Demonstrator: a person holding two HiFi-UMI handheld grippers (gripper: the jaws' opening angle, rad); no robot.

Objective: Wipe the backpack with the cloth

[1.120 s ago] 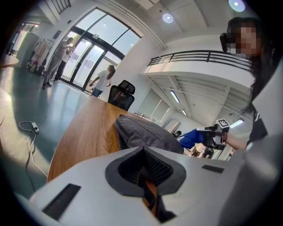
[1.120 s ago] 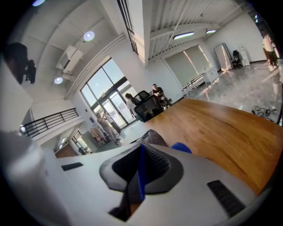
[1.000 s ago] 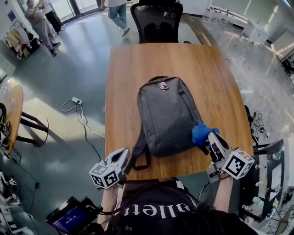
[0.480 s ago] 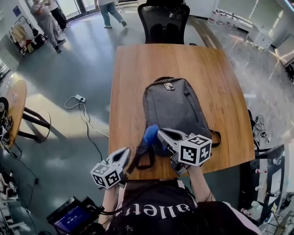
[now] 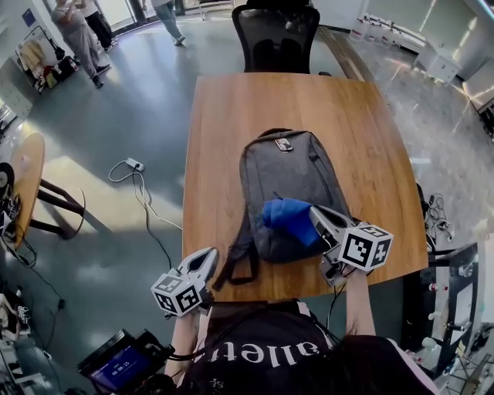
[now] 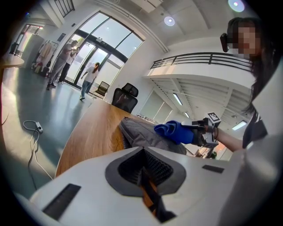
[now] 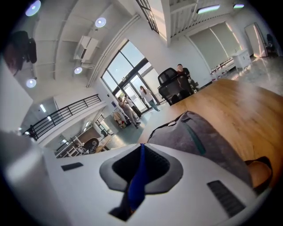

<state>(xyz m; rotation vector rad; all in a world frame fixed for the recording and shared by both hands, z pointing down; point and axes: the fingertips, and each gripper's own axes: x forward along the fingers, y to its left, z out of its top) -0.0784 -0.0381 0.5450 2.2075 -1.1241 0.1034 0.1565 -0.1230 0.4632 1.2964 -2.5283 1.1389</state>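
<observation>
A grey backpack (image 5: pixel 289 181) lies flat on the wooden table (image 5: pixel 224 123), its top handle pointing away from me. My right gripper (image 5: pixel 318 220) is shut on a blue cloth (image 5: pixel 287 214), which rests on the bag's lower front panel. In the right gripper view a strip of the cloth (image 7: pixel 138 181) shows between the jaws, with the backpack (image 7: pixel 194 139) ahead. My left gripper (image 5: pixel 204 265) hangs shut at the table's near left edge, beside the bag's dark strap (image 5: pixel 235 258). From the left gripper view I see the backpack (image 6: pixel 141 134) and the cloth (image 6: pixel 174 131).
A black office chair (image 5: pixel 275 35) stands at the table's far end. A cable with a power strip (image 5: pixel 133 166) lies on the floor to the left, near a round side table (image 5: pixel 23 185). People (image 5: pixel 77 23) stand far off by the glass doors.
The right gripper swept the cloth from the bag's lower right corner across to its lower left, then back toward the middle of the lower panel. The left gripper stayed put.
</observation>
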